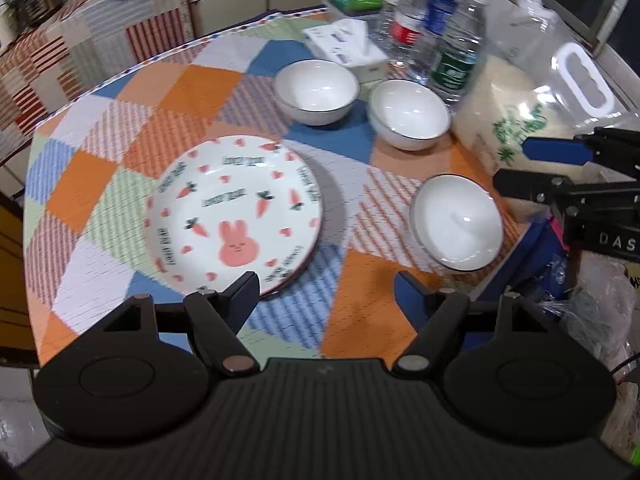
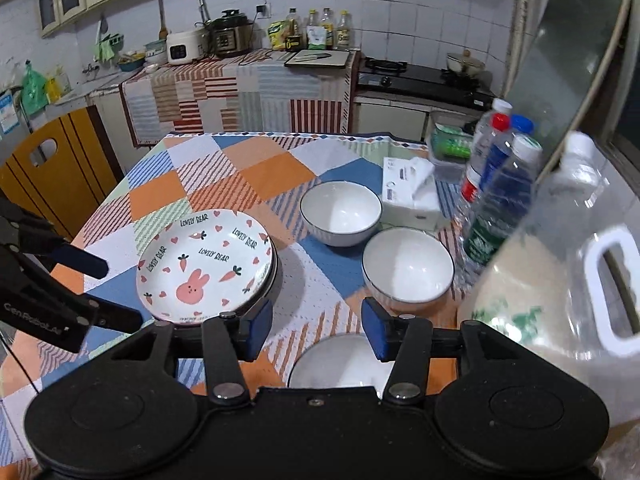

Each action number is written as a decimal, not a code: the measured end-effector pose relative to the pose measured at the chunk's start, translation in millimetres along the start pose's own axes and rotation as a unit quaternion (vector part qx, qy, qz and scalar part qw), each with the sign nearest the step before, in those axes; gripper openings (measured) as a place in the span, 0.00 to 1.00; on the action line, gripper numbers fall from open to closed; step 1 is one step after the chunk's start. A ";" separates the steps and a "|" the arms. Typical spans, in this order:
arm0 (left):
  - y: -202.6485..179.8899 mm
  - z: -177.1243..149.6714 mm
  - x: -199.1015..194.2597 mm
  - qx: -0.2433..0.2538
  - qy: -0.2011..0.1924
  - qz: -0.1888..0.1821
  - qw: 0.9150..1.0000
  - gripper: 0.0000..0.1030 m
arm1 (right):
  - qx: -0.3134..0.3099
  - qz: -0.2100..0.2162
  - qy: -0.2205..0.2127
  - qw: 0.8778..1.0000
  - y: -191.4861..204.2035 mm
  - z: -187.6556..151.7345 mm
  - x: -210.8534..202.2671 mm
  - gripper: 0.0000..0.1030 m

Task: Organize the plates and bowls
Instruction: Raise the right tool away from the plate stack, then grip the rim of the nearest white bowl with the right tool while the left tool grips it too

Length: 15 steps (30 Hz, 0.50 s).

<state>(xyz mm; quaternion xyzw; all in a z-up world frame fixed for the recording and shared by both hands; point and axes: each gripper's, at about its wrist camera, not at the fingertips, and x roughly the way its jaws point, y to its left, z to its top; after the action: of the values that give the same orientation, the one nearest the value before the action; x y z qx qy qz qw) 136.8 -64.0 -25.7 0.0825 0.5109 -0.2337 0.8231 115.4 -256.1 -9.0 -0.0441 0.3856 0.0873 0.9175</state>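
Note:
A stack of bunny-and-carrot plates [image 1: 234,216] [image 2: 206,262] sits on the checked tablecloth. Three white bowls stand apart to its right: a far one [image 1: 316,90] [image 2: 340,212], a middle one [image 1: 409,114] [image 2: 408,268] and a near one [image 1: 456,224] [image 2: 340,362]. My left gripper [image 1: 326,290] is open and empty, just in front of the plates. My right gripper [image 2: 316,326] is open and empty, hovering over the near bowl; it also shows in the left wrist view [image 1: 516,166], beside that bowl. The left gripper shows at the left edge of the right wrist view [image 2: 116,294].
Water bottles [image 1: 436,20] [image 2: 500,184], a tissue box [image 1: 348,46] [image 2: 412,196] and a large clear rice jug [image 1: 532,92] [image 2: 560,264] crowd the table's right side. A green container [image 2: 450,146] stands at the back. A yellow chair [image 2: 52,168] is at the left.

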 end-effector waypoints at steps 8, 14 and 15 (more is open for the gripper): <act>-30.2 -2.1 26.1 0.018 -0.012 0.003 1.000 0.72 | 0.051 0.002 0.011 0.999 -17.3 -31.1 -2.6 0.57; -41.7 -2.9 52.8 0.016 0.004 -0.009 1.000 0.72 | 0.067 -0.005 0.028 0.997 -29.8 -51.5 11.3 0.59; -43.8 -2.7 58.2 0.012 0.004 -0.010 1.000 0.72 | 0.069 -0.006 0.030 0.997 -32.7 -54.5 15.4 0.59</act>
<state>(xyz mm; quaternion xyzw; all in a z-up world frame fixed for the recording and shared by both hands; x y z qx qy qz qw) 135.5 -118.9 -73.6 0.0884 0.5117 -0.2480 0.8178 94.2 -294.3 -57.7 0.0141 0.4180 0.0538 0.9068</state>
